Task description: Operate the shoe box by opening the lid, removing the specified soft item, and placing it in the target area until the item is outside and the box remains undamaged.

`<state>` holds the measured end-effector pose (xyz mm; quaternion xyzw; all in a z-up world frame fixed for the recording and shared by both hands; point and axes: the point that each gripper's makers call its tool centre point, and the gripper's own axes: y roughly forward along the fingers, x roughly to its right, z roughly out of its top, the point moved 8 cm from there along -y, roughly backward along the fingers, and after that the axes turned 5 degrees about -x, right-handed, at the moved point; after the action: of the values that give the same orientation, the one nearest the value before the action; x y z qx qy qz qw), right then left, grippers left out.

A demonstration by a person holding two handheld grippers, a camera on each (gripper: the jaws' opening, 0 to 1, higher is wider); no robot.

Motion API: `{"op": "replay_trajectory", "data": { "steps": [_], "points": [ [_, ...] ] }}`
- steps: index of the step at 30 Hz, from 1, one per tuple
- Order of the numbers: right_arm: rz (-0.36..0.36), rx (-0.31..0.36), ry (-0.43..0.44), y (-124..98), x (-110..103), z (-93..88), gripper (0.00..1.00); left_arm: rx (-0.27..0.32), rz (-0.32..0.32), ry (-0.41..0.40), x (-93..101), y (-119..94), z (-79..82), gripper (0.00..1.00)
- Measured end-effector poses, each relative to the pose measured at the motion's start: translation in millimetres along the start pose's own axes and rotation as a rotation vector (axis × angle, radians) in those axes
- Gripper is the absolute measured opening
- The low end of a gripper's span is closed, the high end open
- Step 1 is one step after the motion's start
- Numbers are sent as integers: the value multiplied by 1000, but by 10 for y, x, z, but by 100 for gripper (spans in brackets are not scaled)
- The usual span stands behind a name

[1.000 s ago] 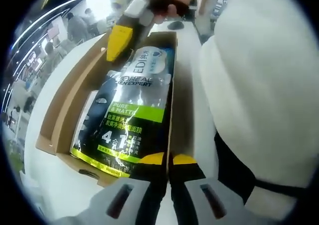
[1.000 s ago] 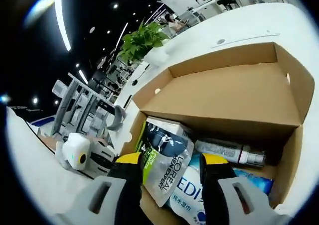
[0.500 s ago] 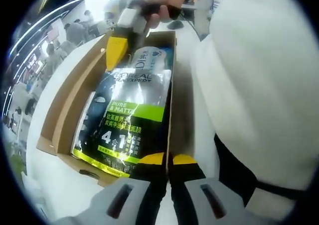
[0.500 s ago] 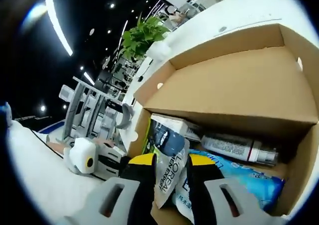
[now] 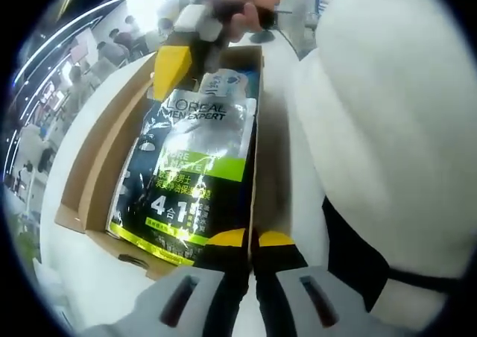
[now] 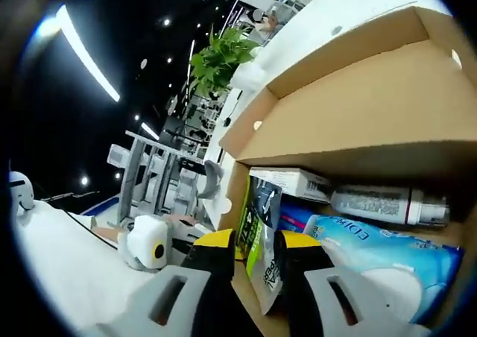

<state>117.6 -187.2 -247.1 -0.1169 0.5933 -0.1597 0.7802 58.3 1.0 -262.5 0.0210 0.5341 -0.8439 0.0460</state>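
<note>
removal step: your right gripper [image 6: 250, 240] pinches the pouch [image 5: 190, 173] edge inside the open shoe box [image 5: 89, 180]. your left gripper [image 5: 250, 238] sits closed at the near box wall. next, lift the pouch clear toward the desk [image 5: 74, 277].

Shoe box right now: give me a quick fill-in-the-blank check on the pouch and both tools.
1. The right tool is shut on the ___ edge of the black pouch.
2. The shoe box lid stands ___.
3. Beside the pouch lies a light ___ packet.
4. The left tool is shut on the box ___.

Missing: top; open; blue; wall
</note>
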Motion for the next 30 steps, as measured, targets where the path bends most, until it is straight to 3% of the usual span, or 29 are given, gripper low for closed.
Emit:
{"op": "replay_trajectory", "data": {
  "steps": [1, 4, 11, 14, 18, 22, 30],
  "points": [
    [22, -27, 6, 16, -25, -31, 21, 0, 0, 1, 0, 0, 0, 2],
    [-37, -38, -55, 52, -12, -28, 20, 0, 1, 2, 3, 0, -1, 2],
    [-63, -64, -42, 90, 50, -60, 19, -2, 1, -1, 1, 11, -8, 2],
    [-44, -52, -21, 103, 32, -38, 18, -1, 6, -5, 0, 16, -12, 2],
    [114, -6, 69, 142, -74, 39, 14, -1, 3, -2, -4, 21, -12, 2],
    [17, -71, -1, 311, -45, -45, 14, -3, 1, -7, -6, 24, -11, 2],
    [60, -33, 87, 287, -30, -41, 14, -2, 3, -11, -3, 15, -2, 2]
  ]
}}
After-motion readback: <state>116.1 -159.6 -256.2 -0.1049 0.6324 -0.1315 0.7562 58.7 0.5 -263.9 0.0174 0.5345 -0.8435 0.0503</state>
